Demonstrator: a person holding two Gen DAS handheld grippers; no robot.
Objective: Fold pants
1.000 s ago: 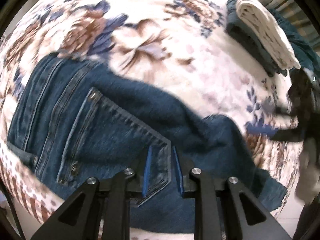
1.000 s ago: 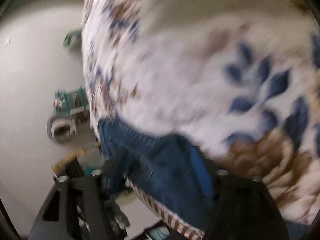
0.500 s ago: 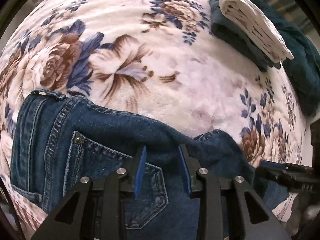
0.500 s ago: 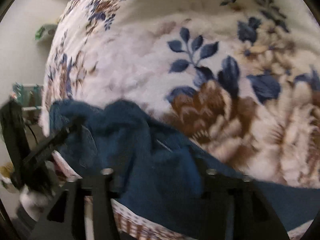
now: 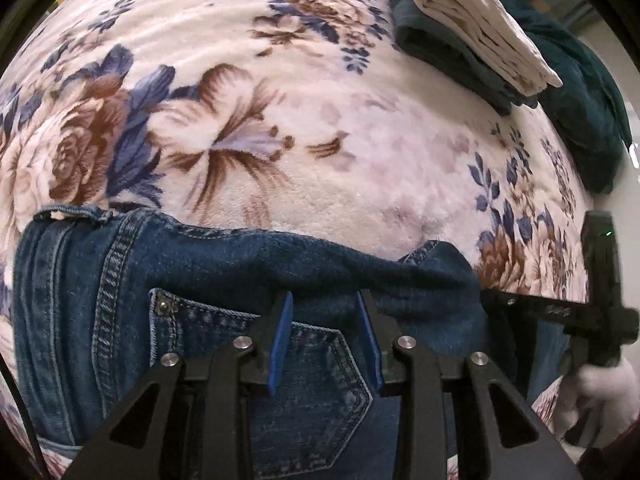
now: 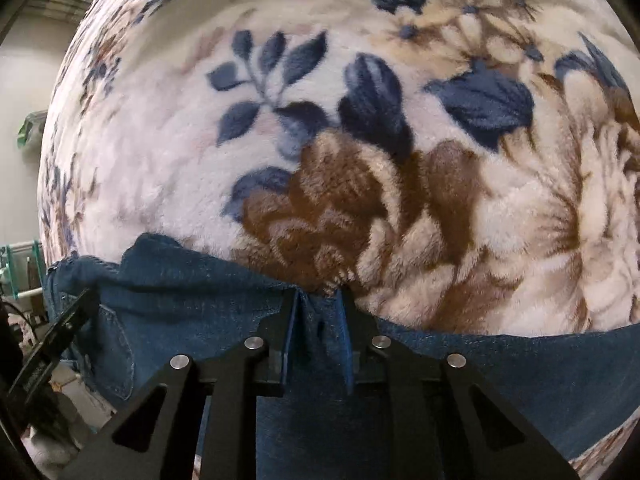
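Floral blanket (image 5: 328,152) now shows sharp, the jeans (image 5: 224,264) having settled along its 6 o'clock edge, left gripper (image 5: 326,340) released over the pocket and right gripper (image 6: 318,332) clenched on denim, so folding can begin.

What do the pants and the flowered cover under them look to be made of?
The pants look like dark blue denim: twill weave, pale contrast stitching, a metal rivet at the pocket. The flowered cover looks like plush fleece, probably synthetic: its short fuzzy pile shows brushed ripples.
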